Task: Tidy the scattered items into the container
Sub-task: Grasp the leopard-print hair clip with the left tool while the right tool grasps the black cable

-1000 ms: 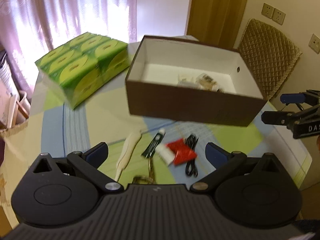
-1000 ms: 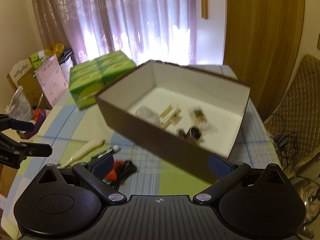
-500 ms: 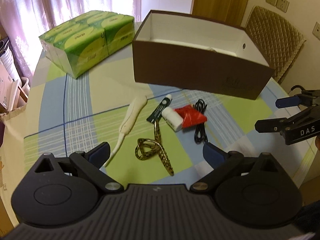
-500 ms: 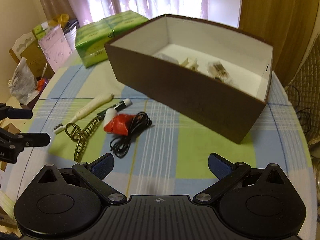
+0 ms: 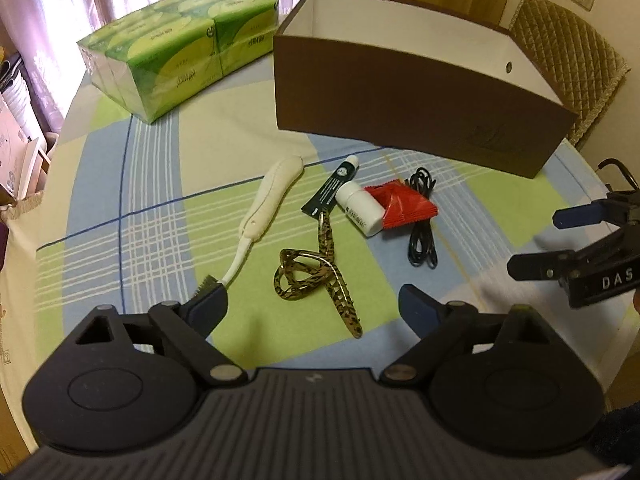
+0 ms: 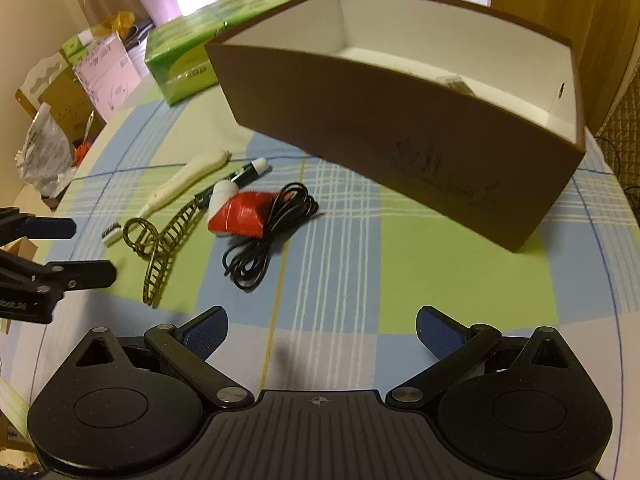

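**Readable lettering in the two wrist views**

The white capitals "DAS" stand on the black body of the right gripper, seen at the right edge of the left wrist view; the word runs on out of frame. The black body of the left gripper carries small pale lettering at the left edge of the right wrist view, too cut off to read. The brown cardboard box with a white inside bears a faint dark emblem on its long wall, not legible. The green plastic-wrapped tissue packs show print on their ends, blurred. The small white bottle and the dark green tube with a white cap carry tiny unreadable print.
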